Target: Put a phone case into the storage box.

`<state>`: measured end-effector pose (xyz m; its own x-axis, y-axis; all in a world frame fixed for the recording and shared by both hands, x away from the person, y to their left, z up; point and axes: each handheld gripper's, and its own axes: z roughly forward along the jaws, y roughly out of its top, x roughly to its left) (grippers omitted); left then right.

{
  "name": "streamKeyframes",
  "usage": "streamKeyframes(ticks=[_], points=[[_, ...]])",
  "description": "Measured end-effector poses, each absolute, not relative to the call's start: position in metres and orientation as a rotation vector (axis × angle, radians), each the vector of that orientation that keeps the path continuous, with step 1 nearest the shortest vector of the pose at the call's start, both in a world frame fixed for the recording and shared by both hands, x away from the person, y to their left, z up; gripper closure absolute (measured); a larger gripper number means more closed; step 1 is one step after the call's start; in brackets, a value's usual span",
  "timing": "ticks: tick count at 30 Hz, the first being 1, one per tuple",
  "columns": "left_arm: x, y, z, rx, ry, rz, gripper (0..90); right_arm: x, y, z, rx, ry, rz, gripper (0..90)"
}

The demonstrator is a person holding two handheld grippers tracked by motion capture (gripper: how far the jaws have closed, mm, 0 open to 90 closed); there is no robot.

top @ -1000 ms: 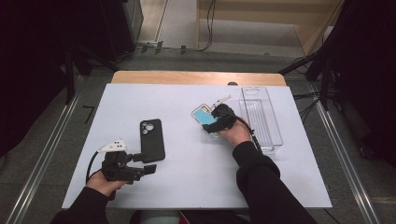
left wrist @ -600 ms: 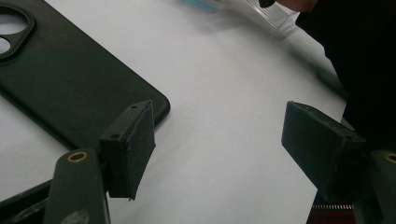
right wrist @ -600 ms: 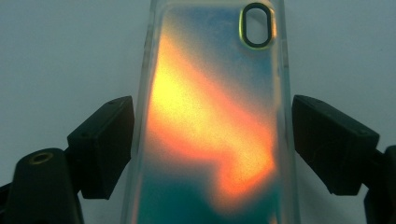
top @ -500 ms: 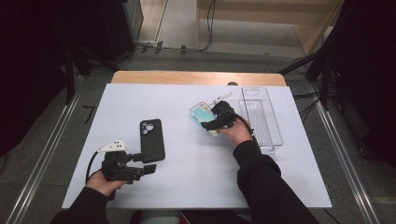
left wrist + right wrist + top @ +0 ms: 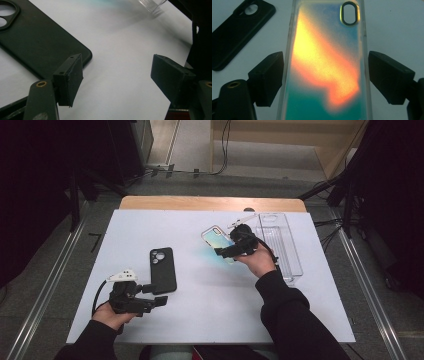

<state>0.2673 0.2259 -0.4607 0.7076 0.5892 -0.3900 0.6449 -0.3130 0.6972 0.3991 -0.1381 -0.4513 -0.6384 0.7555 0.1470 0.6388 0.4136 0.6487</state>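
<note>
A shiny rainbow phone case is held by the right gripper at the right middle of the white table. In the high view it is lifted and tilted above the table top. In the right gripper view, the case is seen between the 2 black jaws. The jaws are set wide, with 1 on each long side of the case. The left one is seen touching the case's edge. Whether the right one touches cannot be told. The case's camera hole is seen at the far end.

A clear plastic tray is seen just beside the right hand, on its right.

A black phone case is laid flat near the middle of the table. The left gripper is held low, just beside the case's near end. Its jaws are wide apart, and nothing is held between them. In the left gripper view, 1 corner of the black case is seen behind the left jaw.
</note>
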Motion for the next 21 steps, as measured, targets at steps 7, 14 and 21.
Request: streamKeyframes(ticks=[7,14,21], points=[[0.269,0.224,-0.459,1.983,0.978,-0.14,23.5,0.375,-0.148,-0.437,1.236,2.51,1.106,15.0],[0.271,0.221,-0.456,1.95,1.01,-0.144,21.3,0.348,-0.156,-0.435,1.235,2.525,1.159,14.9],[0.271,0.212,-0.449,1.93,1.036,-0.186,21.6,0.325,-0.165,-0.441,1.238,2.542,1.168,14.9]])
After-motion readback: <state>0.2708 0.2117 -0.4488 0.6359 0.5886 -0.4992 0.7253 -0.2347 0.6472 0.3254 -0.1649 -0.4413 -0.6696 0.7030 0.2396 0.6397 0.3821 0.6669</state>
